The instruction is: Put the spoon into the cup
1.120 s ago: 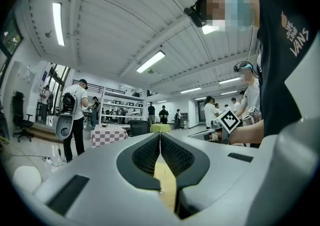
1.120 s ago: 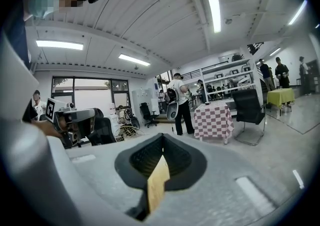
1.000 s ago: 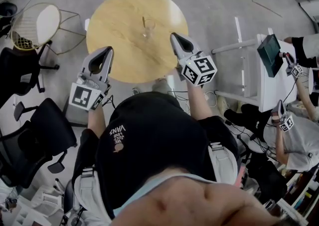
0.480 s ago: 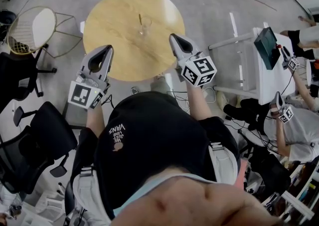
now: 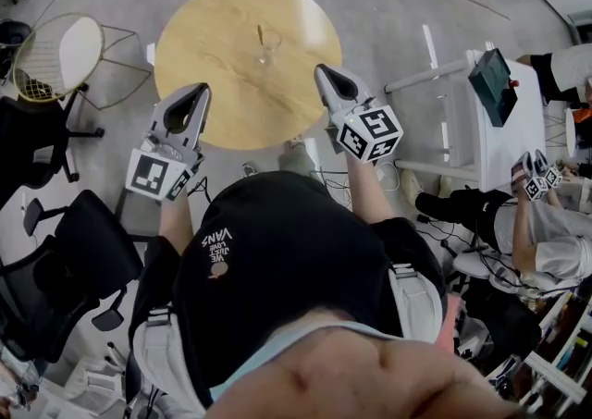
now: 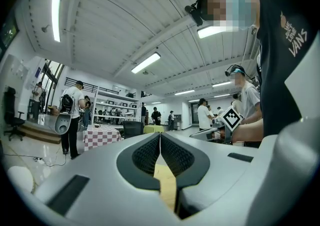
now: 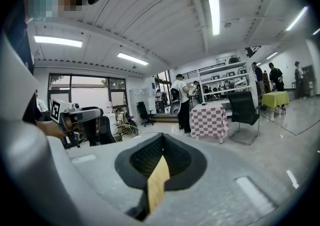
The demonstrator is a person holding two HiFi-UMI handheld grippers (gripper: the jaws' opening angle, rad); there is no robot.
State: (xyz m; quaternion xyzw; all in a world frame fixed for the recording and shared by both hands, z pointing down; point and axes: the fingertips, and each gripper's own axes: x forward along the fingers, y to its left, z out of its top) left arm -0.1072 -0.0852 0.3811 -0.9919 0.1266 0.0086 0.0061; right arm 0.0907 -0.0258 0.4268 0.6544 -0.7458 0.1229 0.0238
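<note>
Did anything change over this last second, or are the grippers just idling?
Almost nothing changed. The left gripper and right gripper stay shut and empty, held by the near edge of the round table. The glass cup stands untouched where it was. The head view only shifted slightly, and the seated person at the right brought their two grippers together.

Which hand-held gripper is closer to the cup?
Right. The right hand-held gripper is just right of the cup; the left hand-held gripper is farther, to its left.
</note>
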